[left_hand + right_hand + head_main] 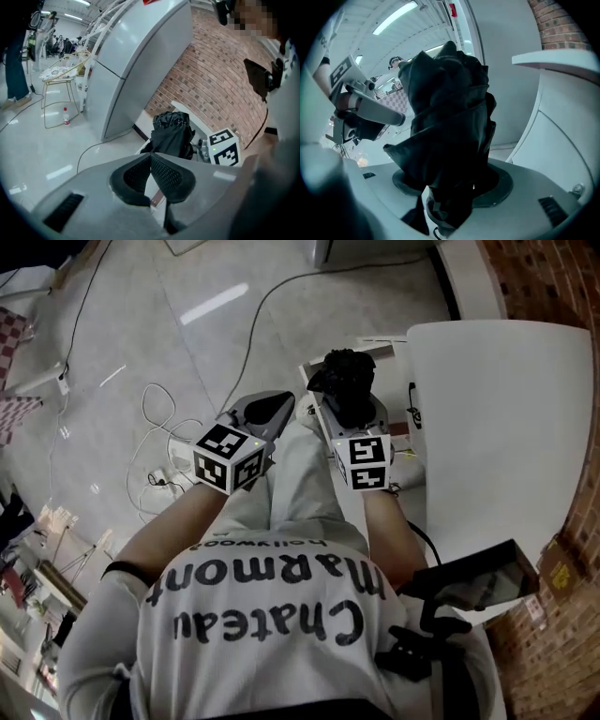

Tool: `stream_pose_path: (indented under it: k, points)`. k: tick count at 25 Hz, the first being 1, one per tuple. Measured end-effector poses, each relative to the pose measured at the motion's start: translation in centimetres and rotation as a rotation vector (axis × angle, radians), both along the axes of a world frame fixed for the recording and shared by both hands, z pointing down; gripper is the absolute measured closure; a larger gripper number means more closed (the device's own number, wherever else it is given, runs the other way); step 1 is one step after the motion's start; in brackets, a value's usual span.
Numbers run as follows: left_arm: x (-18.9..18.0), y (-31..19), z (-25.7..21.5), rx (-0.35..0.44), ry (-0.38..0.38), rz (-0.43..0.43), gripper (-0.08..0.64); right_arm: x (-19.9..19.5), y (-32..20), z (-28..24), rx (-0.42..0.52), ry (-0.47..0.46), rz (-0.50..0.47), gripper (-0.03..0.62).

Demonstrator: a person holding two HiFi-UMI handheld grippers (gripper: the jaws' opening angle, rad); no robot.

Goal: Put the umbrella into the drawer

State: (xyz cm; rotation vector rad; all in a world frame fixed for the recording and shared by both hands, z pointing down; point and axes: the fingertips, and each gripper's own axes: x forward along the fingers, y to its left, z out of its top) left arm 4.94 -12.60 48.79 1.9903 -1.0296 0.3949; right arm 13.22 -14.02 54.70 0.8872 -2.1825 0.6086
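A folded black umbrella (345,381) stands up out of my right gripper (349,416), whose jaws are shut on its lower part. In the right gripper view the umbrella (450,122) fills the middle, and the right gripper (452,187) holds it between the pads. My left gripper (267,411) hangs just left of the umbrella, apart from it, with its pads together and nothing between them. In the left gripper view the left gripper (151,161) points toward the umbrella (172,133). A white box edge (317,371) below the umbrella may be the drawer; most of it is hidden.
A white cabinet top (497,427) lies right of the grippers against a brick wall (553,296). Cables (159,427) trail over the pale floor at the left. A tall grey cabinet (136,70), a wire chair (61,75) and a bottle (66,117) stand farther off.
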Motion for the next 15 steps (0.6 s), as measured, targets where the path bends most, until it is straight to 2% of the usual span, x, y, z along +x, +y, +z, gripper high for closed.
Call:
stream_pose_path:
  k: [4, 9, 15]
  points:
    - [0.2, 0.7, 2.3, -0.031, 0.026, 0.026, 0.545, 0.0, -0.4, 3.3, -0.001, 0.013, 0.044, 0.337]
    - [1.1, 2.8, 6.2, -0.064, 0.038, 0.109, 0.545, 1.7, -1.2, 8.0, 0.030, 0.067, 0.174, 0.337]
    - [1.8, 3.8, 10.6, -0.109, 0.100, 0.084, 0.545, 4.2, -0.7, 12.5, 0.040, 0.111, 0.323, 0.337]
